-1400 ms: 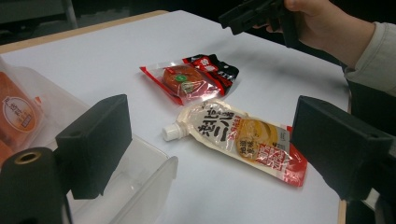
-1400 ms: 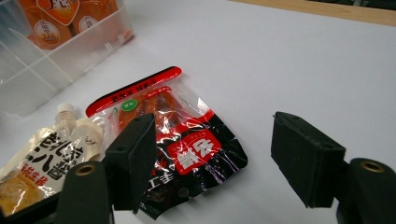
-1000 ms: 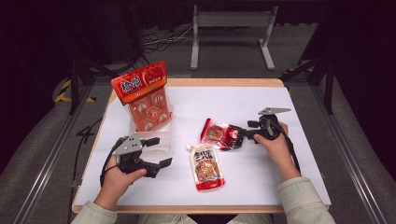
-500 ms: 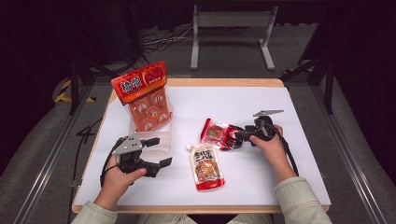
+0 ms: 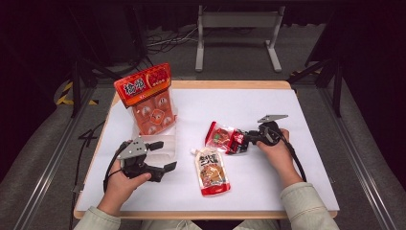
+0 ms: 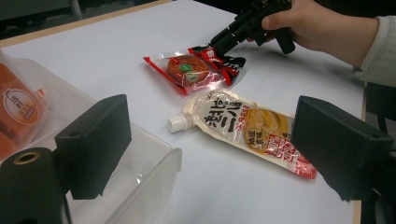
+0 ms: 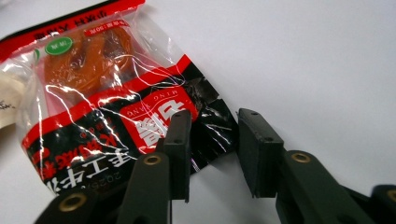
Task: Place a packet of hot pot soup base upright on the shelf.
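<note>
Three packets are laid out on the white tabletop (image 5: 287,120), and the largest, an orange bag of round snacks (image 5: 148,103), is propped upright in a clear tray (image 5: 160,143) at the far left; its lower part is masked by the tray wall, and in the left gripper view it is cut off at the frame edge. Next in size, a cream and red spouted pouch (image 5: 210,171) is seen lying flat near the front edge, between the two hands; its lower end is hidden behind a jaw in the left gripper view. The smallest, a red and black cake packet (image 5: 224,139), is found just beyond the pouch, right of centre. Its black end is entered between the jaws of the right tongs (image 7: 212,154), which are set narrowly apart around the crinkled film; whether the film is actually pinched cannot be told, since a gap is seen beside the right-hand jaw. The left tongs (image 5: 163,155) are held spread wide beside the tray, nothing between the jaws. Print on the packets is too blurred to be read.
</note>
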`<state>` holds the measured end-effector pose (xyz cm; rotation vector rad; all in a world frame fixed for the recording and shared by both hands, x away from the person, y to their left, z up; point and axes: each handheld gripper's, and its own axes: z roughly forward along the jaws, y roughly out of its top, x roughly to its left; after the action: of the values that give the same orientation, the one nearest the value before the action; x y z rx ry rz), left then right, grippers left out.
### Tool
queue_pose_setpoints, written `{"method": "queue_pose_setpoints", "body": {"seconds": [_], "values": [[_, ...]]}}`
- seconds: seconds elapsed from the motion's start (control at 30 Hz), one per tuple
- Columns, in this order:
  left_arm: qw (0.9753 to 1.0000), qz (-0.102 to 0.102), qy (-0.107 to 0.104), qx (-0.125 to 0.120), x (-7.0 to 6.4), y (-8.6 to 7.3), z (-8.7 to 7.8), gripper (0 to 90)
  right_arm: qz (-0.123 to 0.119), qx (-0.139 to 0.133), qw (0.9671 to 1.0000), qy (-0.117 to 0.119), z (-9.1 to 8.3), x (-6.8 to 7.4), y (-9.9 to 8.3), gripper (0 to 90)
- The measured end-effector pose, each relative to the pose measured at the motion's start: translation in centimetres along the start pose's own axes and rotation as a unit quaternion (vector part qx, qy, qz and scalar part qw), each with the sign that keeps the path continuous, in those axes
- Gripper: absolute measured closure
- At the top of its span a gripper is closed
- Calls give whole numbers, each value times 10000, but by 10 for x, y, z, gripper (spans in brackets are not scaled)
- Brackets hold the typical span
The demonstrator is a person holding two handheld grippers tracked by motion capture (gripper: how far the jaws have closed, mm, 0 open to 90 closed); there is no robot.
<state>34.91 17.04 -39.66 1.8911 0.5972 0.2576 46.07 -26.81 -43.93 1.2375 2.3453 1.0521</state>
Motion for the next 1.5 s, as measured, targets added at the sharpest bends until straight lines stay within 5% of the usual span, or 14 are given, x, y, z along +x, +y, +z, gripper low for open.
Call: {"method": "queue_pose_setpoints", "body": {"seconds": [0.3, 0.83, 1.1, 1.5], "values": [[10000, -11, -12, 24, -1, 0, 1, 130, 42, 108, 9997, 221, -2, 1, 0, 879], [10000, -37, 10, -1, 0, 0, 3, 131, -318, -346, 9982, 386, -31, 15, 18, 900], [10000, 5, 9, 6, -1, 3, 6, 132, -853, -611, 9933, 478, -53, 37, 37, 900], [10000, 50, 16, -24, -3, 8, 11, 131, -1331, -914, 9842, 722, -79, 62, 55, 900]]}}
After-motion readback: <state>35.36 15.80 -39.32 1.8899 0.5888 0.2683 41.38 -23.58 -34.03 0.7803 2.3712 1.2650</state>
